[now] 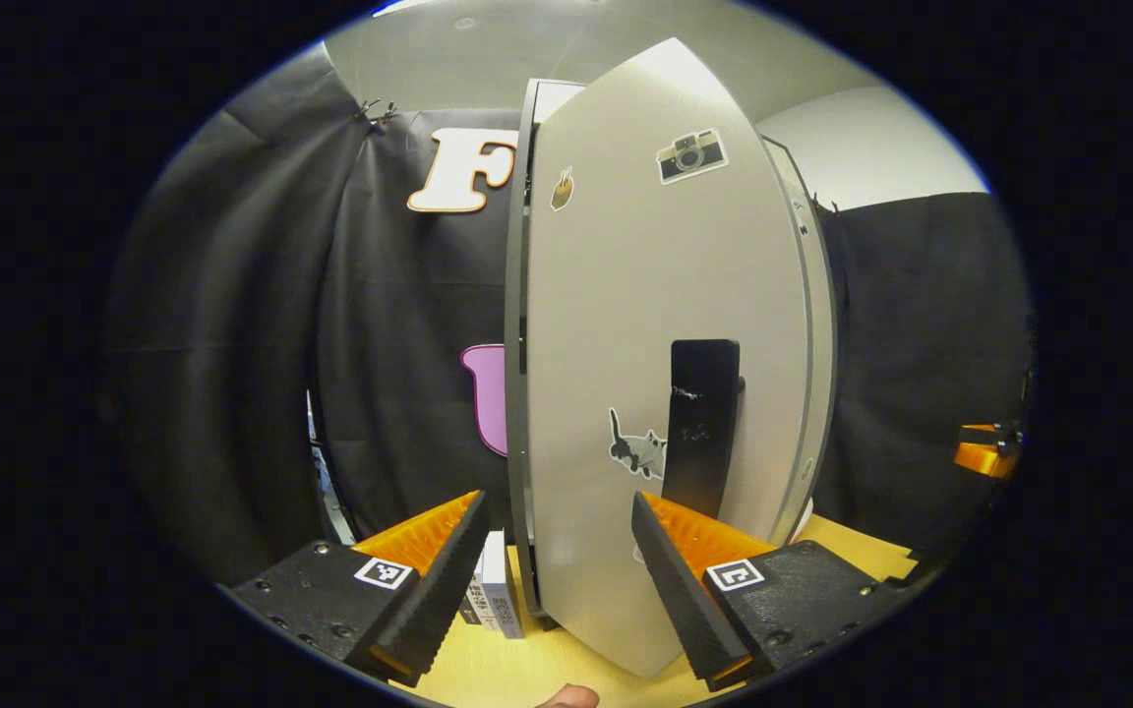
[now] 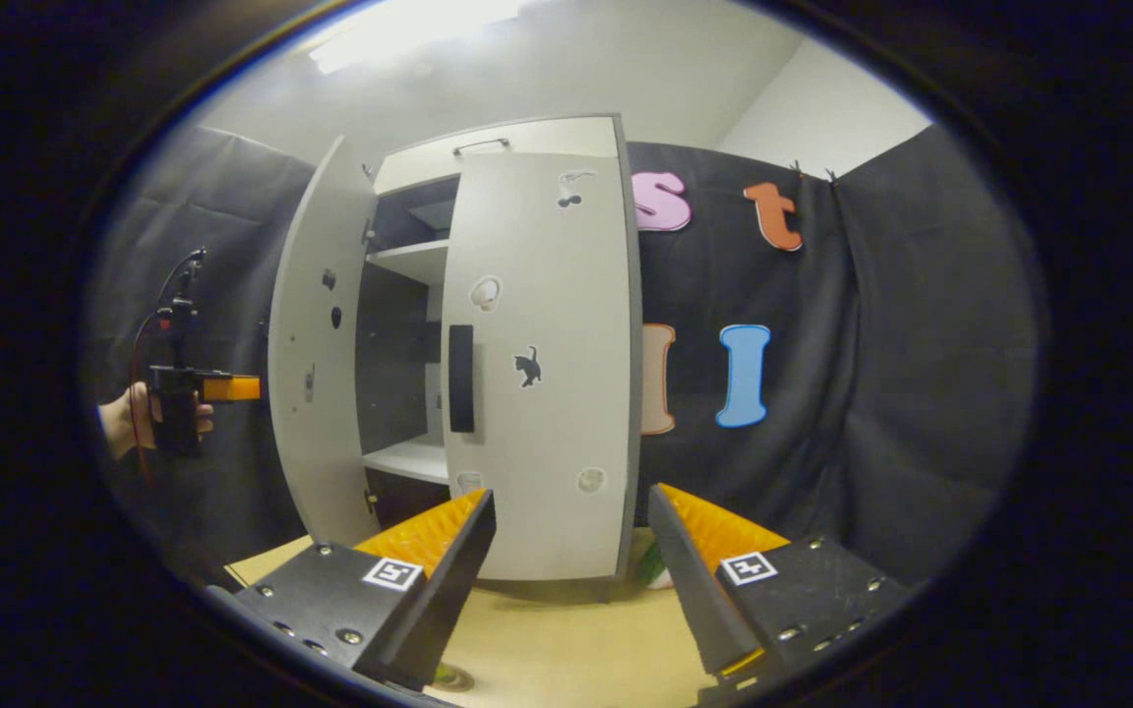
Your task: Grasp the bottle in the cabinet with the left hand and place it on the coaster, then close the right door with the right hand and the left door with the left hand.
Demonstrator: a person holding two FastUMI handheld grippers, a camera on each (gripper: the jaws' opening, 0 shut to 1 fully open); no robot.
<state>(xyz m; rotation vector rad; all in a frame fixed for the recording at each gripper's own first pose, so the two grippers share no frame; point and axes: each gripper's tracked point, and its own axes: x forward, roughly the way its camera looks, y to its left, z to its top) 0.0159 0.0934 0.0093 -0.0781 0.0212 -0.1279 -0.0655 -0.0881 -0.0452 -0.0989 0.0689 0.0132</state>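
Cabinet (image 2: 488, 344): tall, pale, stands upright on the wooden tabletop (image 2: 566, 639), long axis vertical, front facing the right tool's camera.

Right door (image 2: 542, 364): near shut, flat across the cabinet front; dark vertical handle (image 2: 461, 379) at its inner edge, small stickers on its face.

Left door (image 2: 316, 364): swung out, edge-on toward the left side of the cabinet, leaving a gap through which dark interior and two pale shelves show. In the left gripper view this door (image 1: 655, 364) stands close ahead, upright, its dark handle (image 1: 702, 423) vertical, beside a cat sticker (image 1: 637, 450).

Bottle: cannot locate with certainty; a small green item sits on the tabletop at the cabinet's foot, too small to identify.

Left tool (image 1: 559, 560): fingers parted, nothing between them, level, pointing at the left door. From the right gripper view, a hand (image 2: 134, 418) holds it (image 2: 232, 388) outside the left door, apart from it.

Right tool (image 2: 571, 570): fingers parted, empty, low before the right door, not touching.
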